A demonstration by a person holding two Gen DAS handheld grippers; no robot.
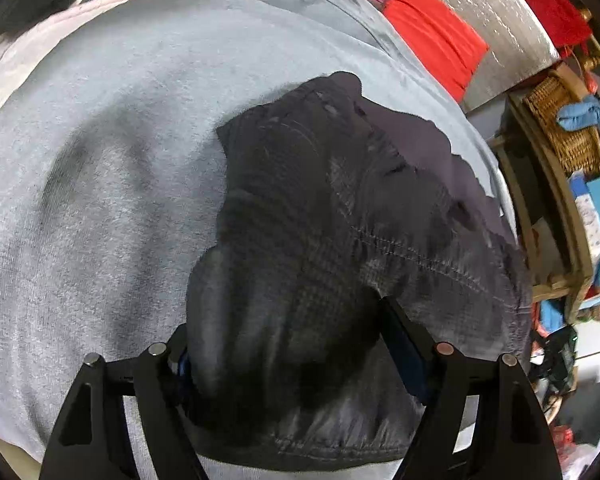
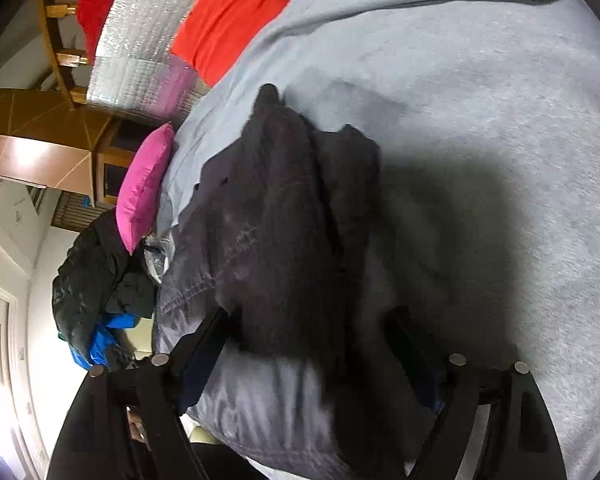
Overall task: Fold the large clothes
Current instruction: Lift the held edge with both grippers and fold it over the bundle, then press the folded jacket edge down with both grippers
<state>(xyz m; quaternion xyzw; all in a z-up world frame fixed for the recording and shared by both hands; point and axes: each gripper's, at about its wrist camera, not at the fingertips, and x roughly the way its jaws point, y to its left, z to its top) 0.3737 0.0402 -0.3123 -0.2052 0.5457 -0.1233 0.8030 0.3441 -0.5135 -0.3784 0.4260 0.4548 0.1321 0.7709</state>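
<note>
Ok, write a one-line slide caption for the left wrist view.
Left gripper straddling a bunched dark garment on the grey sheet, red cloth behind.
</note>
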